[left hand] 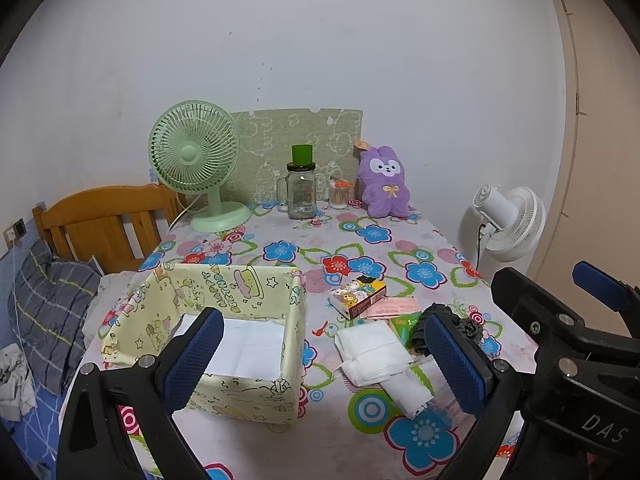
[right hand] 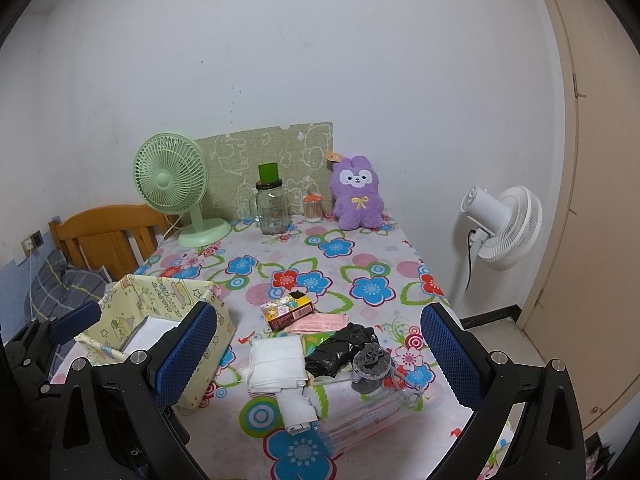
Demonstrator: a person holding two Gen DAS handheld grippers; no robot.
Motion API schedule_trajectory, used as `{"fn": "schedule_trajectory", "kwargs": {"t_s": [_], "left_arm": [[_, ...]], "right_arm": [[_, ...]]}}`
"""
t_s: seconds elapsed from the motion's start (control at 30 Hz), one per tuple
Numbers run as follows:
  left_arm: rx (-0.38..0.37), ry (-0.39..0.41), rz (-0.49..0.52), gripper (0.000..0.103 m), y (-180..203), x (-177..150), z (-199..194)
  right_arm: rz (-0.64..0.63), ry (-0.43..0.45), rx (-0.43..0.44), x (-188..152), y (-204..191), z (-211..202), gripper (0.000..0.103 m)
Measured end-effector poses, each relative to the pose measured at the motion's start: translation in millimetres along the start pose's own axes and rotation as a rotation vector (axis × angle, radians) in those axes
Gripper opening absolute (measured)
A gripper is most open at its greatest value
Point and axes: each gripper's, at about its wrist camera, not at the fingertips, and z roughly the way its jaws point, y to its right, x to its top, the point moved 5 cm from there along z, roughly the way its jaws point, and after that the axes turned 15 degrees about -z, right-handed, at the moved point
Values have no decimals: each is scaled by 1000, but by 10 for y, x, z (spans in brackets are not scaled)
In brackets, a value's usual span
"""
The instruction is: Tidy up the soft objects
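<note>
Two sets of tongs hovered above the near edge of the worktop (right hand: 360,272), both spread wide and grasping nothing. The left tongs (left hand: 320,360) hung over the gap between a yellow fabric box (left hand: 224,384) and a folded white cloth (left hand: 372,354); their left finger lay in front of the box's near wall. The right tongs (right hand: 320,356) framed the heap of soft things, and showed at the right edge of the left wrist view as well.

That heap lay near the front of the worktop, right of the box. The white cloth rested flat, with a rolled white piece (right hand: 298,406) touching its near side. Just beside it on the right sat a crumpled black bag (right hand: 338,354), and a small grey drawstring pouch (right hand: 370,368) leaned against the bag. A cartoon-printed carton (right hand: 286,312) and a pink slip (right hand: 320,323) lay just behind them. The box, open at the top, held a white sheet (left hand: 244,346) on its floor.

Well apart, along the far wall, stood a green fan (left hand: 196,160), a glass jar (left hand: 302,190) with a green cap, and a purple plush rabbit (left hand: 384,184). A white fan (right hand: 500,228) stood off the worktop to the right.
</note>
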Motion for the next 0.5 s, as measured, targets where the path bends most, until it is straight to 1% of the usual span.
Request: {"fn": "schedule_trajectory", "kwargs": {"t_s": [0.17, 0.3, 0.5], "left_arm": [[2, 1, 2, 101, 30, -16, -7], [3, -16, -3, 101, 47, -20, 5], [-8, -11, -2, 101, 81, -26, 20]], "right_arm": [[0, -2, -6, 15, -7, -4, 103], [6, -6, -11, 29, -2, 7, 103], [7, -6, -13, 28, 4, 20, 103]]}}
